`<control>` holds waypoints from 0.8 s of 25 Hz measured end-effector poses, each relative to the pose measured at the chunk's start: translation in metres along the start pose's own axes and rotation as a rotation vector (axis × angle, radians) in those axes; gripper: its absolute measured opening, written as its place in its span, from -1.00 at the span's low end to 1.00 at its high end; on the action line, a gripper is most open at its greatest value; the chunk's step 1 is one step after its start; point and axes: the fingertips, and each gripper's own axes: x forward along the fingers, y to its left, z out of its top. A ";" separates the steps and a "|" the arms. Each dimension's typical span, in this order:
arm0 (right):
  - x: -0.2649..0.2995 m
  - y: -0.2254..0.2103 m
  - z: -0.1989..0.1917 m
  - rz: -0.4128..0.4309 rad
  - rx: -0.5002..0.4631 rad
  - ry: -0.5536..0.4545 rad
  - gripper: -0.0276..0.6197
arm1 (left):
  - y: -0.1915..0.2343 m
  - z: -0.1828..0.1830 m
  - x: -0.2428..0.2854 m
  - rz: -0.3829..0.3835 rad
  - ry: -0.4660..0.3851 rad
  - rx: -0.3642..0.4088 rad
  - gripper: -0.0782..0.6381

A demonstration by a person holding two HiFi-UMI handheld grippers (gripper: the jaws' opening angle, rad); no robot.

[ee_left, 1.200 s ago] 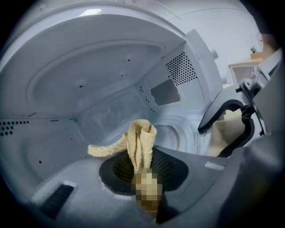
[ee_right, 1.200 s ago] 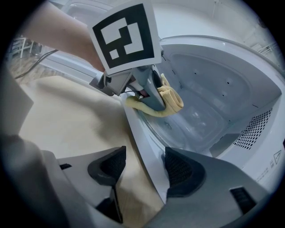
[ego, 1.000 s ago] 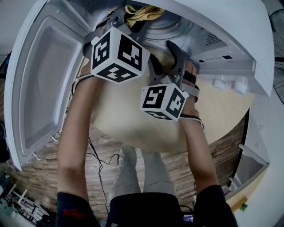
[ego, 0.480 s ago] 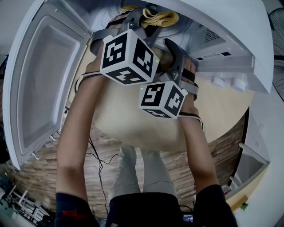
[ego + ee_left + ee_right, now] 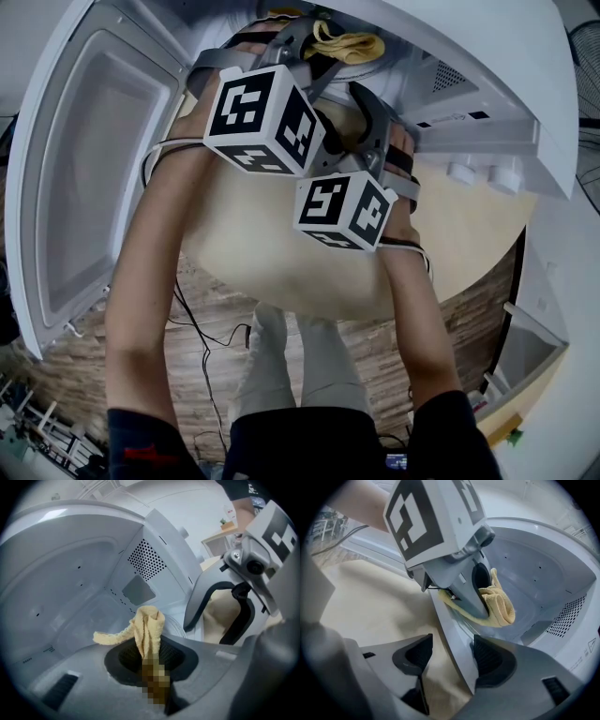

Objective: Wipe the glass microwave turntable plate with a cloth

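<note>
The glass turntable plate [image 5: 367, 67] lies inside the open microwave, its ridged rim [image 5: 177, 626] showing. My left gripper [image 5: 314, 45] reaches into the cavity, shut on a yellow cloth [image 5: 149, 629] that hangs over the plate. From the right gripper view the cloth [image 5: 499, 605] drapes from the left gripper [image 5: 480, 597]. My right gripper [image 5: 451, 656] sits at the oven's front, open. A pale slab edge [image 5: 457, 639], plate rim or oven sill, runs between its jaws beside the right one, with a gap on the left.
The microwave door [image 5: 89, 178] stands swung open at the left. The cavity's perforated side wall [image 5: 146, 560] and ceiling close in around the left gripper. The oven sits on a beige round table [image 5: 281, 262], with its control knobs [image 5: 483, 176] at the right. Cables trail on the wooden floor [image 5: 202, 328].
My left gripper has carried the cloth to the right across the plate, its marker cube turning as it went. The right gripper has stayed in place.
</note>
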 end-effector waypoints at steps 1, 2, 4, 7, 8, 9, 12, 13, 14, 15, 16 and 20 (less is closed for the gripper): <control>0.000 0.000 0.000 0.000 0.000 0.000 -0.13 | 0.000 0.000 0.000 0.002 0.002 0.010 -0.62; 0.000 0.000 0.000 0.000 0.000 0.000 -0.13 | -0.001 0.000 0.000 0.005 0.004 0.019 -0.62; 0.000 0.000 -0.001 0.000 0.000 0.001 -0.13 | -0.001 0.001 0.000 0.013 0.010 0.045 -0.62; 0.000 0.000 0.000 0.002 0.000 0.003 -0.13 | -0.002 0.001 0.000 0.021 0.021 0.089 -0.62; 0.000 0.000 0.000 0.001 0.000 0.003 -0.13 | -0.003 0.001 -0.001 0.020 0.023 0.098 -0.62; 0.000 0.000 0.000 0.000 -0.001 0.003 -0.13 | -0.002 0.001 -0.001 0.020 0.024 0.105 -0.62; 0.000 0.000 0.000 -0.003 -0.004 0.001 -0.13 | -0.001 -0.002 -0.003 0.022 0.031 0.124 -0.62; 0.000 0.000 0.000 -0.002 -0.005 0.001 -0.13 | -0.001 -0.003 -0.004 0.025 0.036 0.133 -0.62; 0.000 0.000 0.000 -0.002 -0.005 0.000 -0.13 | 0.000 -0.005 -0.004 0.028 0.043 0.140 -0.62; 0.000 0.000 0.000 -0.002 -0.005 -0.001 -0.13 | 0.001 -0.007 -0.005 0.032 0.048 0.143 -0.62; 0.000 0.000 0.000 -0.002 -0.005 -0.001 -0.13 | 0.003 -0.009 -0.006 0.036 0.054 0.142 -0.62; 0.000 0.000 -0.001 -0.001 -0.005 0.001 -0.13 | 0.009 -0.019 -0.008 0.063 0.081 0.120 -0.62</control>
